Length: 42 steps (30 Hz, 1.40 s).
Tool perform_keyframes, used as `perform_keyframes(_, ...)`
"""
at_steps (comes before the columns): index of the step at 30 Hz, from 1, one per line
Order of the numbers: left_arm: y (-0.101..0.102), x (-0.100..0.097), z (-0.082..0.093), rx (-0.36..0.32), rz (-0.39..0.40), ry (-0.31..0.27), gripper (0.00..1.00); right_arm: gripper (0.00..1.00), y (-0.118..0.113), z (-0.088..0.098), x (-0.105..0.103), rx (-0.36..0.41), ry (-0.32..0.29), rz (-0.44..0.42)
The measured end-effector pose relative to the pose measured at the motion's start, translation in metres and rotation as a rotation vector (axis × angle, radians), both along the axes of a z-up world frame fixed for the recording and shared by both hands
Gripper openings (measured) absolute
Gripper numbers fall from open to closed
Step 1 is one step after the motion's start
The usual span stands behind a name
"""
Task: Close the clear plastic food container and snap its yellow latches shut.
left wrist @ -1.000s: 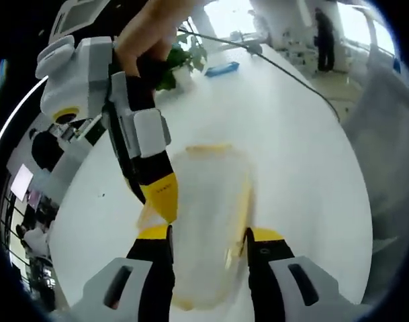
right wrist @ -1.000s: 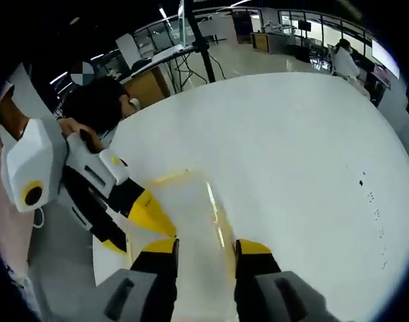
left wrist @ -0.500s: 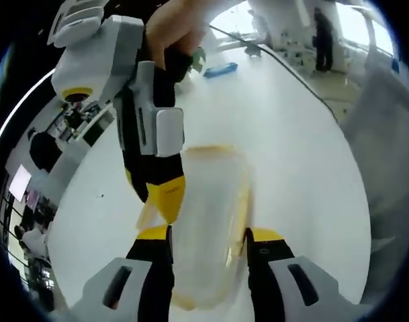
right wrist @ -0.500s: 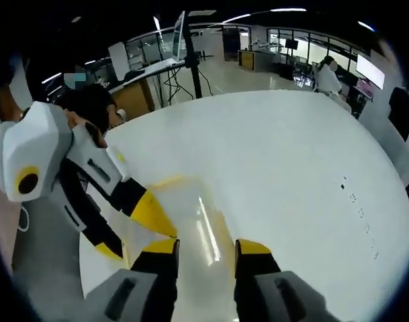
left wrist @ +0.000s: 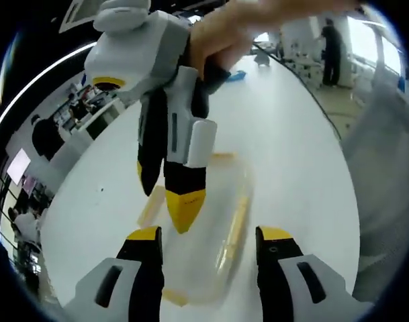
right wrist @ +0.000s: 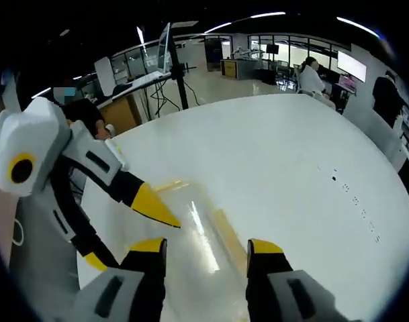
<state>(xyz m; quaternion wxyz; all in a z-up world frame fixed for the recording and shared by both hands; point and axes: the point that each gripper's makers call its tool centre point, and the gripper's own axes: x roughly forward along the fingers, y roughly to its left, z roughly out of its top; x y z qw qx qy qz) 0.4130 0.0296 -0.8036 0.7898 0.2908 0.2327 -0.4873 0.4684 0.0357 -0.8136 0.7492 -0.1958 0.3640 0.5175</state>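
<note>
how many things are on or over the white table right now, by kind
clear plastic food container: 1
yellow latches seen on the container: 3
two-jaw grippers, left gripper and right gripper: 2
blue object at the table's far edge: 1
white table: 1
total: 8

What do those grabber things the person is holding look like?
Each hand-held gripper has a chunky white and grey plastic body, black jaws and bright yellow pointed tips. Left hand-held gripper; right hand-held gripper. A yellow ring circles a dark round spot on each body.
</note>
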Motion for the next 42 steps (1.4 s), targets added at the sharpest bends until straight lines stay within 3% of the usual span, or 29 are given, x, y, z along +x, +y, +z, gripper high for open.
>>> perform_keyframes(7, 0.016, 0.006, 0.007, -0.053, 0.111, 0.013, 0.52, 0.49, -0.009, 0.012, 0.001, 0.071, -0.013, -0.14)
perform_keyframes(14, 0.032, 0.008, 0.004, -0.034, 0.164, 0.005, 0.51, 0.48, -0.028, 0.013, -0.009, 0.054, -0.032, -0.181)
perform_keyframes(17, 0.036, 0.008, 0.006, -0.045, 0.189, 0.005, 0.51, 0.48, -0.032, 0.017, -0.011, 0.088, -0.015, -0.216)
perform_keyframes(23, 0.042, 0.008, 0.007, -0.204, 0.316, 0.122, 0.48, 0.48, -0.035, 0.027, -0.018, 0.207, 0.032, -0.318)
perform_keyframes(34, 0.071, 0.02, 0.004, -0.216, 0.439, 0.134, 0.45, 0.48, -0.06, 0.023, -0.024, 0.171, -0.025, -0.404)
perform_keyframes(42, 0.076, 0.025, -0.001, -0.258, 0.493, 0.172, 0.41, 0.46, -0.069, 0.012, -0.035, 0.166, -0.019, -0.456)
